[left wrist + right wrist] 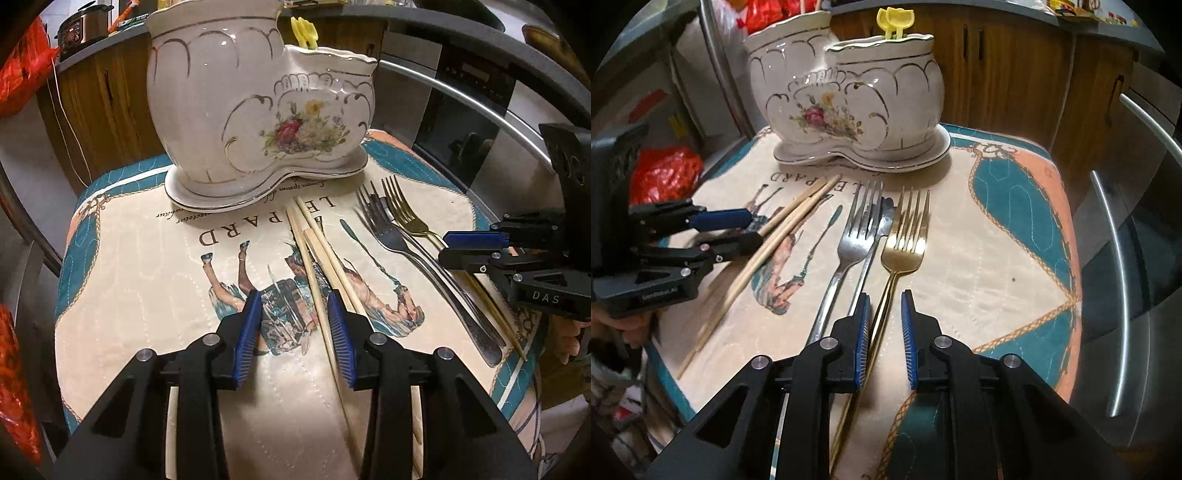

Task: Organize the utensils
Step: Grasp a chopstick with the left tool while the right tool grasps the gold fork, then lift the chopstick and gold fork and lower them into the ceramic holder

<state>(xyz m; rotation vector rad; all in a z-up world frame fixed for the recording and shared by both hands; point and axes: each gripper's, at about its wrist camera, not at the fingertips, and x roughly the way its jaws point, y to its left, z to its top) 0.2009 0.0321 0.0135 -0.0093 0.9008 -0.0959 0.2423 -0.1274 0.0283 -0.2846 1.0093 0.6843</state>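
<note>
**Both grippers down over the utensils, jaws parted**

Your left gripper (295, 306) hangs low over the printed cloth (147, 280) with its blue pads apart. One of the chopsticks (314, 258) runs up between the pads, close to the right one; the pads do not press on it. The chopsticks lie lengthwise away from you, their far ends pointing at the foot of the ceramic holder (258, 110).

Your right gripper (885, 306) has a narrow gap between its pads, and the gold fork (905, 240) handle passes through that gap, close to the left pad. Whether the pad touches it you cannot tell. Its tines point toward the holder. Just to its left lie two silver forks (855, 236), one partly over the other, tines pointing the same way. All handles run back toward you.
</note>
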